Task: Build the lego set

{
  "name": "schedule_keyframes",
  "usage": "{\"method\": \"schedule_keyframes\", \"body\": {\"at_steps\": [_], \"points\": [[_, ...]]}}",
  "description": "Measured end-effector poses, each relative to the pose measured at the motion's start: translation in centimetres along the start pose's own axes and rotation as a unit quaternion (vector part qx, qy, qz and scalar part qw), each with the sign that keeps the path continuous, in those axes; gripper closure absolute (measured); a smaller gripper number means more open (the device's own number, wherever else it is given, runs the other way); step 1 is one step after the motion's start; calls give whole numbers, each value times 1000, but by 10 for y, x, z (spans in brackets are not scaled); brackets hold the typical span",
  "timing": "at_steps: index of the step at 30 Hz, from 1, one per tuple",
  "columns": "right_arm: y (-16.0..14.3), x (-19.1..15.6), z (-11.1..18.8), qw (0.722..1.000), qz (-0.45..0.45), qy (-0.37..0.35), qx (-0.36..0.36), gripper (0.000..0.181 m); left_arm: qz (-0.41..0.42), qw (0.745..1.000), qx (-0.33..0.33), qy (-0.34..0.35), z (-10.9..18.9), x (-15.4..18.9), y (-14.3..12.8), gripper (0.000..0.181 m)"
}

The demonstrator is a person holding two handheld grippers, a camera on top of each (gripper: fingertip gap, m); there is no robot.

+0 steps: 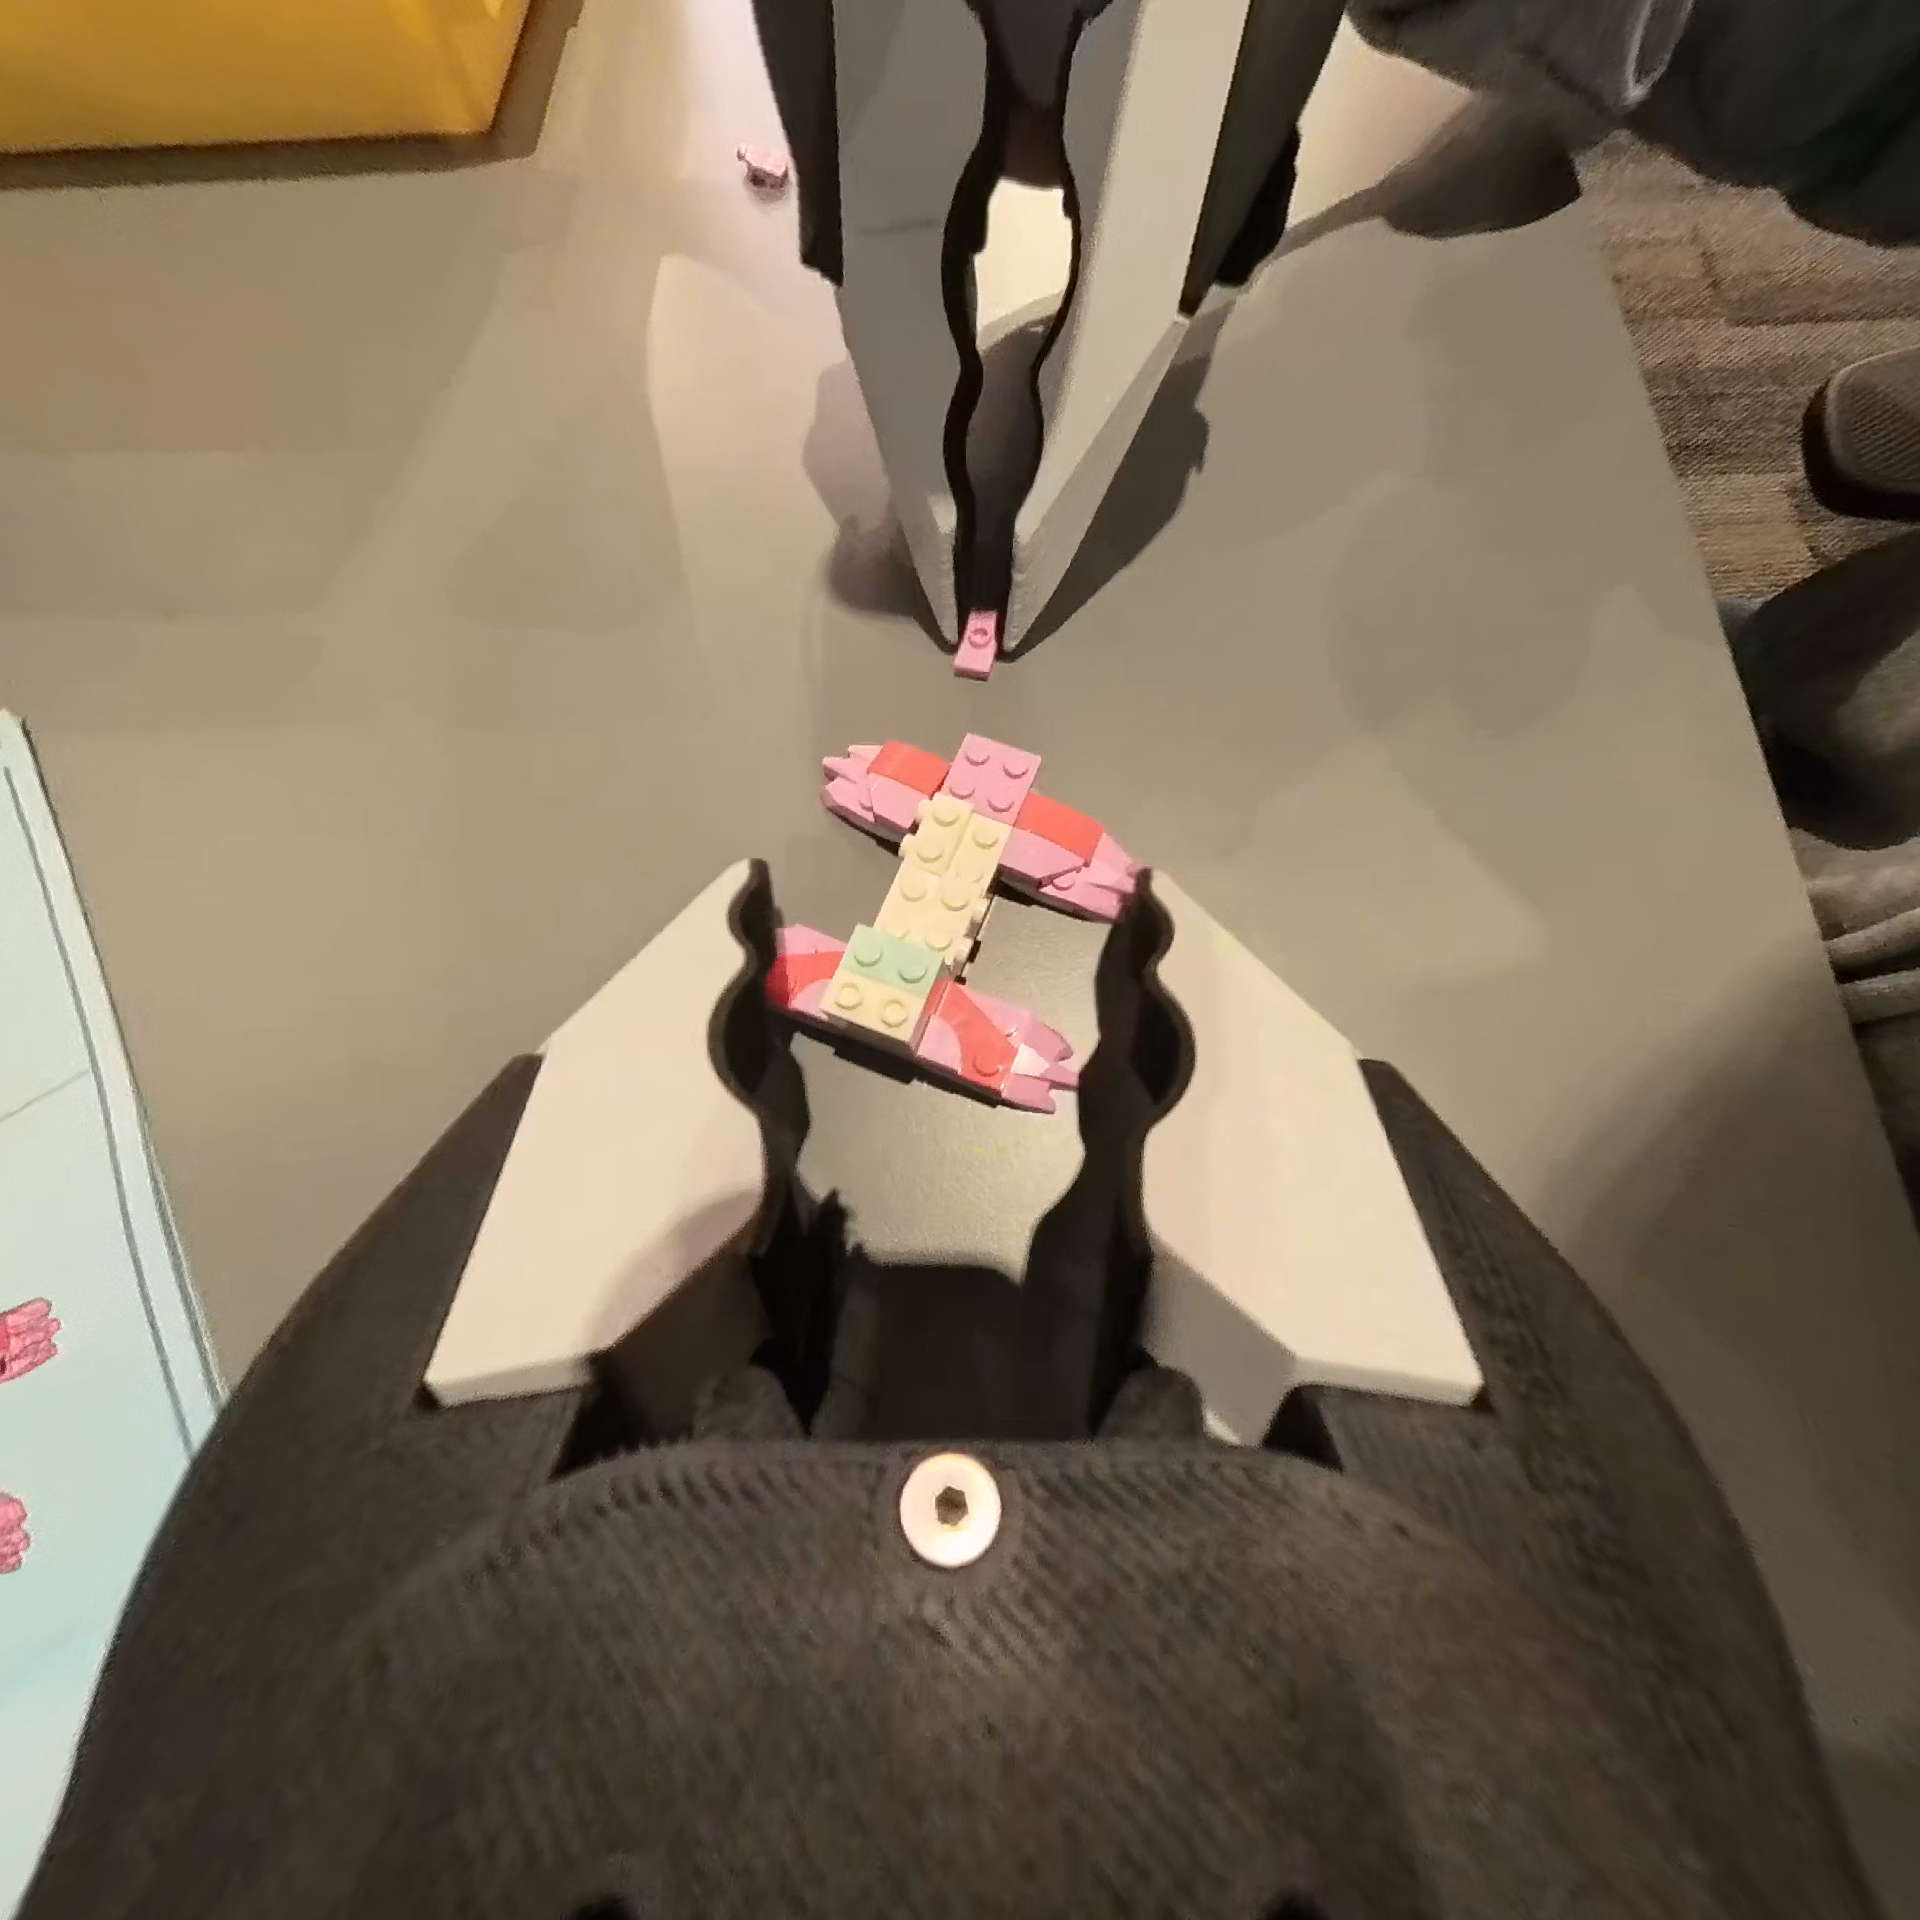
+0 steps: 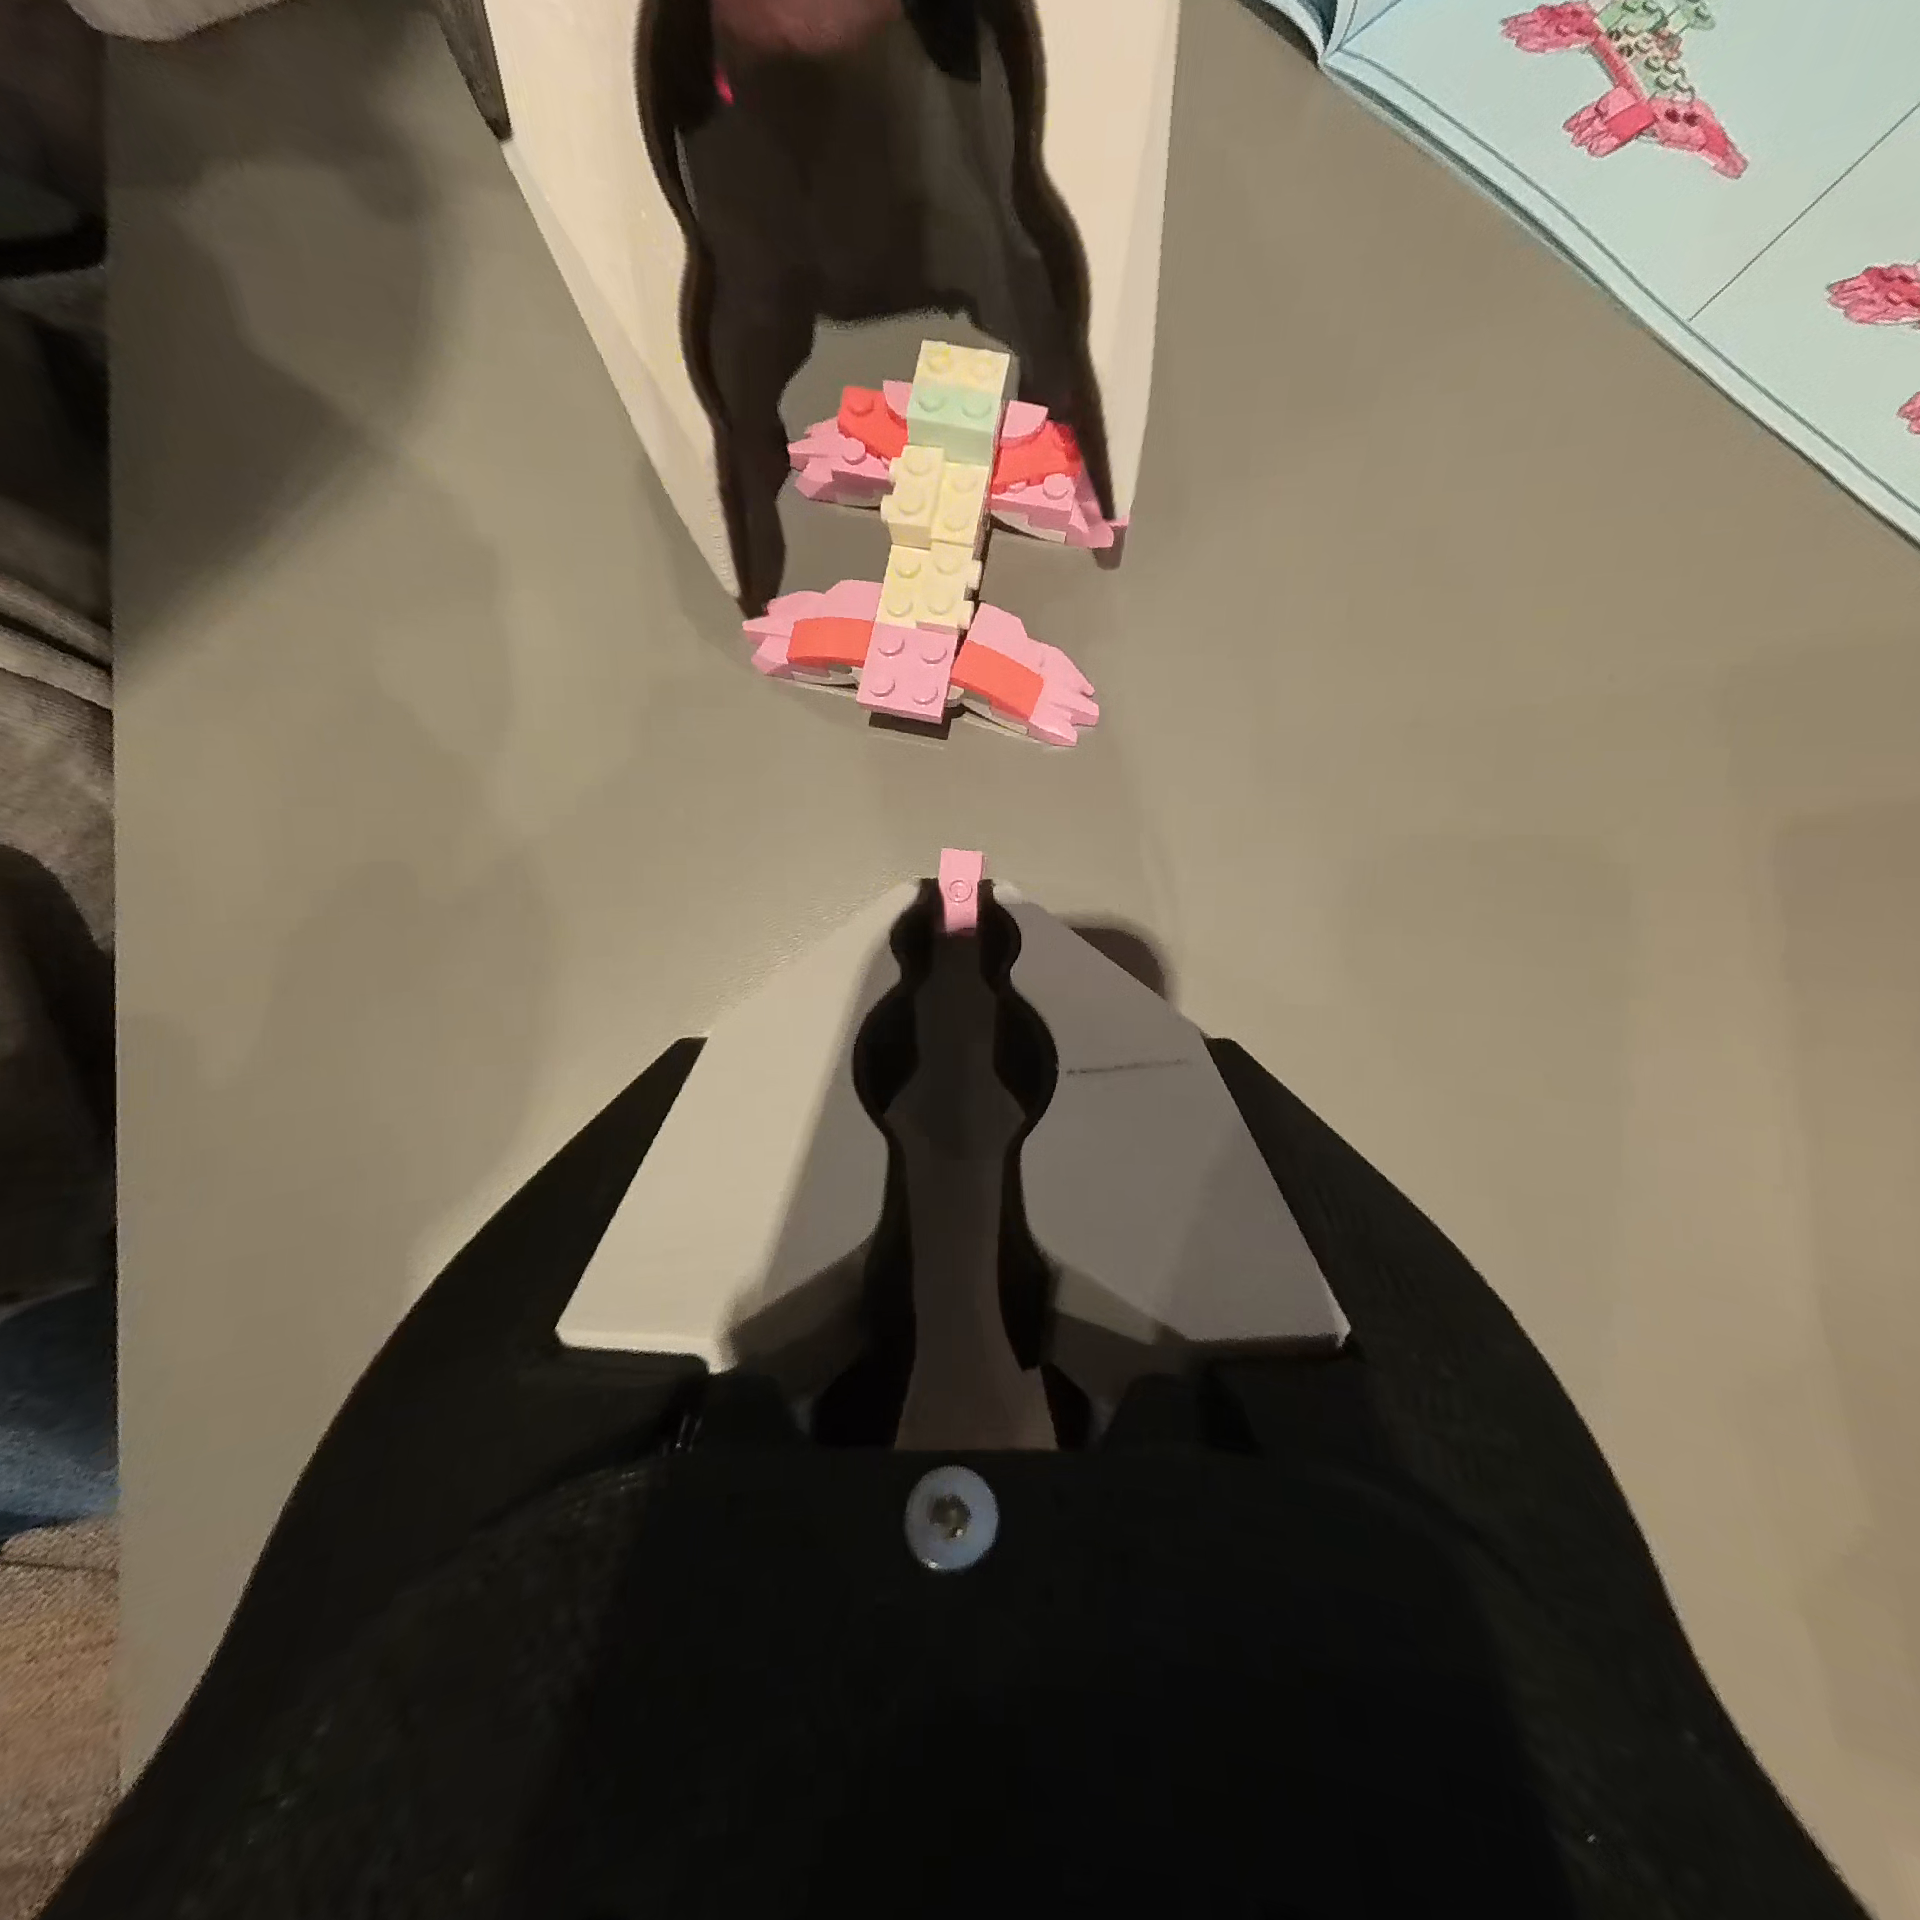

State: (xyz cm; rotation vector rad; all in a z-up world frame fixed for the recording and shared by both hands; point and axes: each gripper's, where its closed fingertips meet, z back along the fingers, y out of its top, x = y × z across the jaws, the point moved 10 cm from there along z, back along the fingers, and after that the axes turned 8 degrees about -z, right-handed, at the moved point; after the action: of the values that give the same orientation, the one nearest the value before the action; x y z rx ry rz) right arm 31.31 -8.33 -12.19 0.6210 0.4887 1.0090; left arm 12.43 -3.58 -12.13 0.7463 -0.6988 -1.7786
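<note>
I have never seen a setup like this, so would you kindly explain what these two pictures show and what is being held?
A person holds two handheld tools, each with a two-finger gripper and a camera looking along its fingers. One picture comes from the left gripper, the other from the right gripper; they face each other. On the grey table sits a partly built pink, red and cream lego model. The left gripper is open around its near end. The right gripper is shut on a small pink lego plate. A pale blue instruction booklet lies nearby.

We count two grippers: the left gripper (image 1: pixel 951 894) and the right gripper (image 2: pixel 958 891). We see one built lego model (image 1: pixel 951 909), two loose pink pieces (image 1: pixel 979 644) (image 1: pixel 764 166), one instruction booklet (image 2: pixel 1621 239) and one yellow box (image 1: pixel 239 73).
</note>
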Motion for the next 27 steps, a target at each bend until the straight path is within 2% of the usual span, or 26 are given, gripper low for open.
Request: {"method": "schedule_keyframes", "body": {"at_steps": [2, 7, 10, 11, 12, 18, 27], "points": [[0, 0, 0, 1000, 0, -1, 3, 176, -5, 1000, -9, -9, -2, -2, 1, 113], [0, -2, 1, 1000, 4, -8, 0, 176, -27, 998, -28, -39, -4, 2, 4, 141], [1, -5, 3, 1000, 5, -11, 5, 177, -25, 999, -39, -11, 0, 10, 5, 145], [4, -6, 4, 1000, 5, -10, 12, 177, -26, 999, -38, 3, 2, 13, 5, 157], [7, -7, 6, 1000, 6, -9, 21, 177, -31, 998, -43, 15, 3, 16, 4, 161], [34, -11, 10, 998, 28, 7, 54, 176, -9, 999, -30, 41, 5, 22, -1, 162], [56, -16, -2, 998, 57, 31, 12, 176, 1, 999, 3, 42, 10, 22, 2, 162]]}}
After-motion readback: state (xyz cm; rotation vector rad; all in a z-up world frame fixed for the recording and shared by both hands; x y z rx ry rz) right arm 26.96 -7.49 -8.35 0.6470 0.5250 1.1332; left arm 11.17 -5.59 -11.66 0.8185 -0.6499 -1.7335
